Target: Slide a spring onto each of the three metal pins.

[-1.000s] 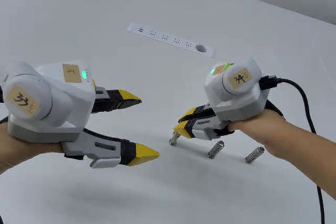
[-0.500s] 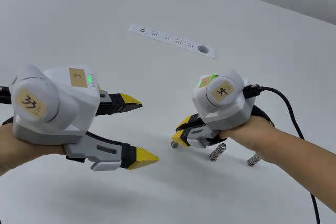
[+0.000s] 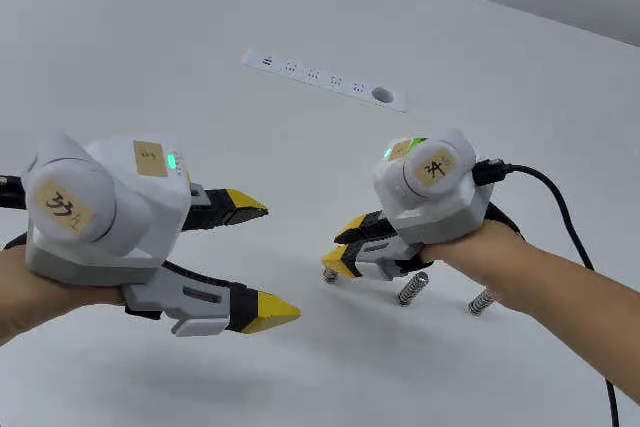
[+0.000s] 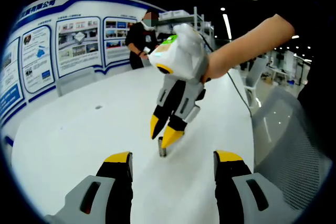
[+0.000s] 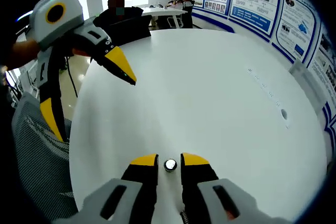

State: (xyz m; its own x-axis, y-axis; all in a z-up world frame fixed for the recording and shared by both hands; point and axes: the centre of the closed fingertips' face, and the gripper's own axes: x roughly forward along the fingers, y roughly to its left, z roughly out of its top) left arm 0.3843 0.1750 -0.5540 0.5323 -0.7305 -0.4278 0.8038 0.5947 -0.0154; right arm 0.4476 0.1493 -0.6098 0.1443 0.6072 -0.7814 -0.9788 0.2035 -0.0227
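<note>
Three short metal pins stand in a row on the white table. The left pin (image 3: 329, 274) (image 4: 162, 149) looks ribbed, like a spring. The middle pin (image 3: 411, 288) and the right pin (image 3: 483, 301) each wear a spring. My right gripper (image 3: 337, 252) (image 4: 163, 132) (image 5: 170, 156) hovers just above the left pin, jaws narrowly apart. The pin's round top (image 5: 170, 165) sits in the gap, touching neither jaw. My left gripper (image 3: 262, 255) (image 4: 173, 157) (image 5: 89, 98) is wide open with nothing in it, pointing at the left pin from a short way off.
A white power strip (image 3: 325, 78) lies on the far side of the table. A black cable (image 3: 560, 209) runs from the right gripper toward the right edge. A person (image 4: 143, 36) stands beyond the table. A mesh chair (image 4: 294, 129) is at the side.
My right gripper has shifted a little left and down over the left pin, and its hand now hides part of the right spring. The left gripper has sunk slightly and stays open.
</note>
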